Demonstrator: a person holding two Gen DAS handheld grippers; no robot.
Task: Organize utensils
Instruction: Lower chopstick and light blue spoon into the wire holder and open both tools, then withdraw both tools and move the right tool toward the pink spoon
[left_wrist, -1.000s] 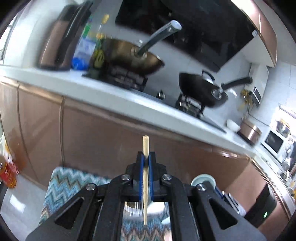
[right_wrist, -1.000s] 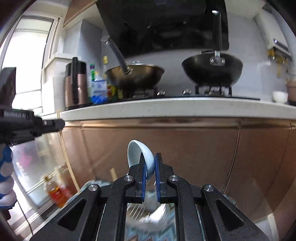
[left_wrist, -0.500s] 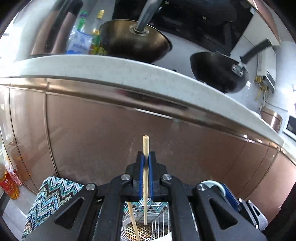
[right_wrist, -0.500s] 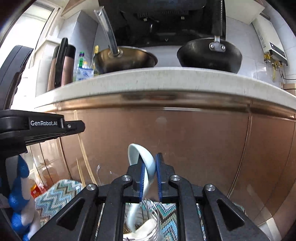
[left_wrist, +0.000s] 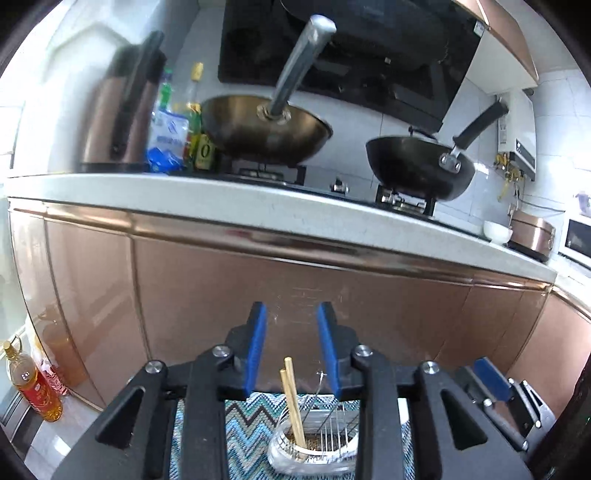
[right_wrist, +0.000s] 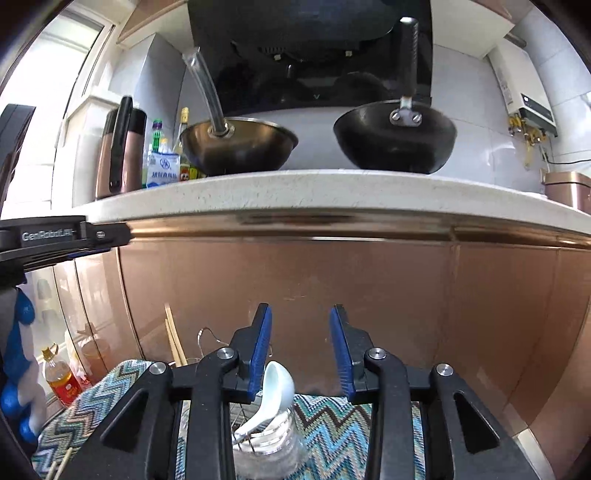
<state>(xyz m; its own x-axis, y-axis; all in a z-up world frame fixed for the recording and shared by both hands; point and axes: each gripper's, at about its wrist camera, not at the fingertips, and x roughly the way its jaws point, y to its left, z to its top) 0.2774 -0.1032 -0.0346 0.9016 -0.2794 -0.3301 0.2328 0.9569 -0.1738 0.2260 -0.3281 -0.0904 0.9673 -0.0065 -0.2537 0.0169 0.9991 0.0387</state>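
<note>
The left gripper (left_wrist: 291, 347) is opening, its blue pads apart with nothing pressed between them; below it two chopsticks (left_wrist: 293, 402) stand tilted in a clear wire-sided holder (left_wrist: 314, 446) on a zigzag mat (left_wrist: 243, 424). The right gripper (right_wrist: 301, 350) is opening too, and its pads do not press the white spoon (right_wrist: 271, 397), which leans in a clear cup (right_wrist: 266, 448) on the same mat, its bowl up beside the left pad. Copper cabinets (right_wrist: 369, 295) rise behind.
</note>
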